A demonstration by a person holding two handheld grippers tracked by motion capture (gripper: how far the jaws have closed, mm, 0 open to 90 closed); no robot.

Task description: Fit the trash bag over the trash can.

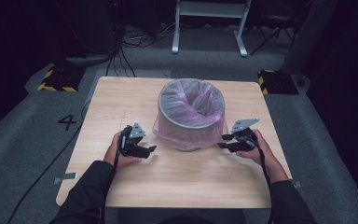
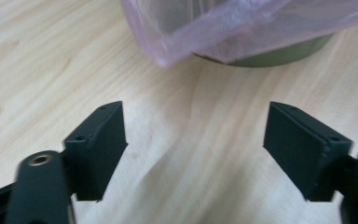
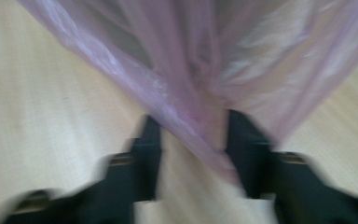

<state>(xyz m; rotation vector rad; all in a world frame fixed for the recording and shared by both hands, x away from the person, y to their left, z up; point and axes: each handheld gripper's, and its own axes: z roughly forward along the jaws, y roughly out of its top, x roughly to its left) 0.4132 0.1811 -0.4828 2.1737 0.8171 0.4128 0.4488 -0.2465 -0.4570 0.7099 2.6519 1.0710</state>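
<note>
A round grey bin stands at the table's middle, lined with a thin pink bag whose edge is folded down over the rim and hangs around the wall. My left gripper rests low on the table left of the bin; in the left gripper view its jaws stand wide apart over bare wood, short of the bag's hem and the bin's base. My right gripper is at the bin's right side. Its view is blurred: a fold of the bag hangs between the parted jaws.
The wooden table has free room in front of and behind the bin. On the grey floor beyond are cables, white frame legs and two yellow-and-black striped bases. A cable runs along the table's left.
</note>
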